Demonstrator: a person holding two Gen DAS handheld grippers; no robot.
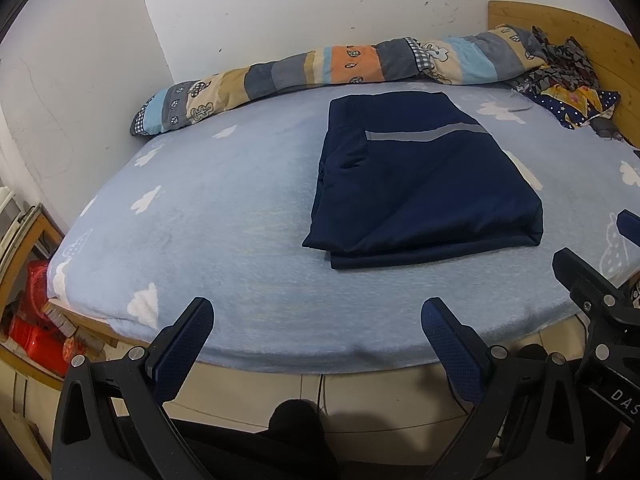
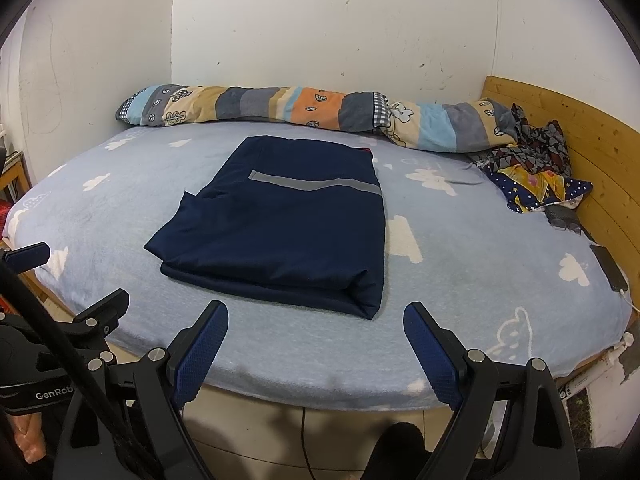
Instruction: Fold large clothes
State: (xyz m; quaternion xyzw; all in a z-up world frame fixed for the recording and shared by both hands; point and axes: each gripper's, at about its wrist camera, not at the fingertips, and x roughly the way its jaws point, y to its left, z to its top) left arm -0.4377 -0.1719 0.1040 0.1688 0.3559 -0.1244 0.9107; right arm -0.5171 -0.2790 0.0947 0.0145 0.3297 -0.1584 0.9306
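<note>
Left wrist view: your left gripper [image 1: 318, 312] has its jaws spread wide with nothing between them, hanging over the near edge of the bed [image 1: 240, 312], well short of the cloth. The navy garment [image 1: 424, 184] lies flat on the light blue cloud sheet [image 1: 192, 216], already folded into a thick rectangle, its grey reflective stripe [image 1: 424, 134] facing up; the fold's rounded edge sits at the near right, with loose layers stepping out along the near left edge. The right gripper [image 1: 592, 280] shows only in part at the frame's right side, so don't judge it from here. Right wrist view: your right gripper [image 2: 316, 316] is likewise spread wide and empty, near the garment's [image 2: 280, 224] front right corner but not touching it. A rolled patchwork quilt [image 2: 320, 114] lies along the wall, crumpled patterned clothes [image 2: 536, 168] are heaped by the wooden headboard [image 2: 592, 152], and a phone [image 2: 610, 268] sits at the right edge, all well apart from the garment. My read: folding looks nearly or fully done. If you want one more fold, take both near corners at once, pinch through all layers, lift low and lay the near half toward the wall evenly. Otherwise just square that stepped lower layer at the near left. Don't drag, the sheet will bunch.
</note>
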